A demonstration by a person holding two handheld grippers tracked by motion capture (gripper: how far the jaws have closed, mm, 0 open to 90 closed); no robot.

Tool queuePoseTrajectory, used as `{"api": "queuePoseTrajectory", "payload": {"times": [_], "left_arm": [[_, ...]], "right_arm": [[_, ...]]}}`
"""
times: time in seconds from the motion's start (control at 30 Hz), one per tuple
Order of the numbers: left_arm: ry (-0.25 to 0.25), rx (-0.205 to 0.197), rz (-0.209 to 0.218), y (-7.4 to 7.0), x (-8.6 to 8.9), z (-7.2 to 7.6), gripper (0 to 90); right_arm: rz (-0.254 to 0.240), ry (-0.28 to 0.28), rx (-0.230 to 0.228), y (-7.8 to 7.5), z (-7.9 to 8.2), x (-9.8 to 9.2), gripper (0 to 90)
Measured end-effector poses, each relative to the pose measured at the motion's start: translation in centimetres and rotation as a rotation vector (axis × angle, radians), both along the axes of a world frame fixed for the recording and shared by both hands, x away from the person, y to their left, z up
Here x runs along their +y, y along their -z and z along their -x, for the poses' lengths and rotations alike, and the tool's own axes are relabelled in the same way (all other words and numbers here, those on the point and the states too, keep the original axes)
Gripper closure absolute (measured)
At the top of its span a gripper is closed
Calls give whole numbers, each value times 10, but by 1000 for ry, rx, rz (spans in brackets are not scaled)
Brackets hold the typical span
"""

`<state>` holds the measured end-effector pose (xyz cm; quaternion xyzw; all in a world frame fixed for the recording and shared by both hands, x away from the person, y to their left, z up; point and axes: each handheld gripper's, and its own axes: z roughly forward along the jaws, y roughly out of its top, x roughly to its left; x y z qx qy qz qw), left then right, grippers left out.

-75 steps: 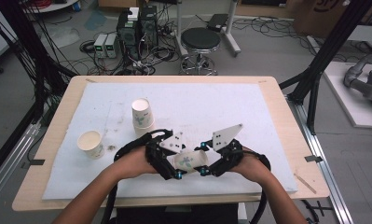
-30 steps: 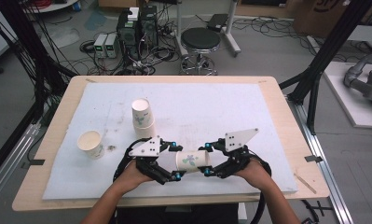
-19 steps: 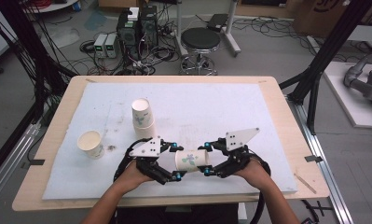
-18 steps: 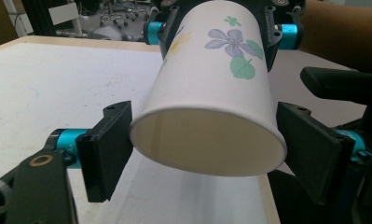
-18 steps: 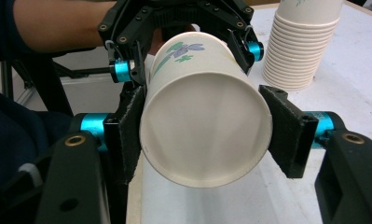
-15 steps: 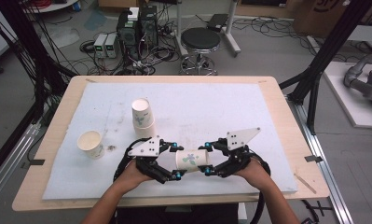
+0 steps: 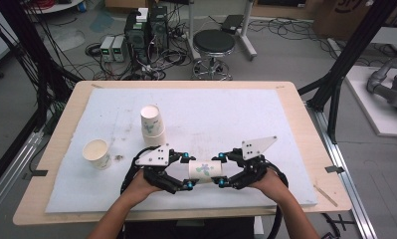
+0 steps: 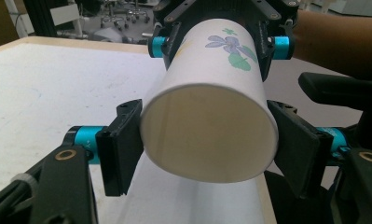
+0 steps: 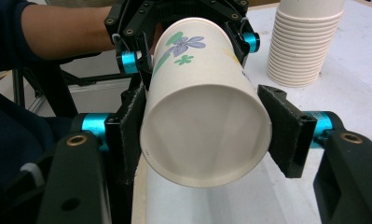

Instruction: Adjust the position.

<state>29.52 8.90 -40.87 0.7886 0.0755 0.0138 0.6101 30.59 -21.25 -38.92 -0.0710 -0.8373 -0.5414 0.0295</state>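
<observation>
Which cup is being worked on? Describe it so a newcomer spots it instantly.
On the white mat covering the wooden table, look at the near edge, where the two forearms come in. The paper cup lies on its side in the air between the left hand-held gripper and the right hand-held gripper. Unlike the upright cup stack and the lone cup, it is horizontal and clamped at both ends.

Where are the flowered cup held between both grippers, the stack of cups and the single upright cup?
flowered cup (image 7: 204, 170), high view, its printed side.
stack of cups (image 7: 151, 125), high view, its side.
single upright cup (image 7: 96, 152), high view, its rim.
</observation>
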Motion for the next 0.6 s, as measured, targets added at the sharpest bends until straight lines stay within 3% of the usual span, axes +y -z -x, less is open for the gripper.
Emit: {"api": "queuePoseTrajectory", "payload": {"times": [0.17, 0.3, 0.5, 0.6], "left_arm": [[-5, 21, -8, -3, 2, 0, 309], [-12, 22, -38, -7, 3, -1, 312], [-39, 4, -164, -22, 3, -1, 314], [-36, -14, -254, -31, 0, -1, 315]], "right_arm": [[0, 14, 12, 0, 0, 2, 294], [-4, 37, 7, -2, 0, 3, 211], [12, 48, -21, -10, 0, 3, 211], [56, 56, -51, -14, 0, 7, 211]]}}
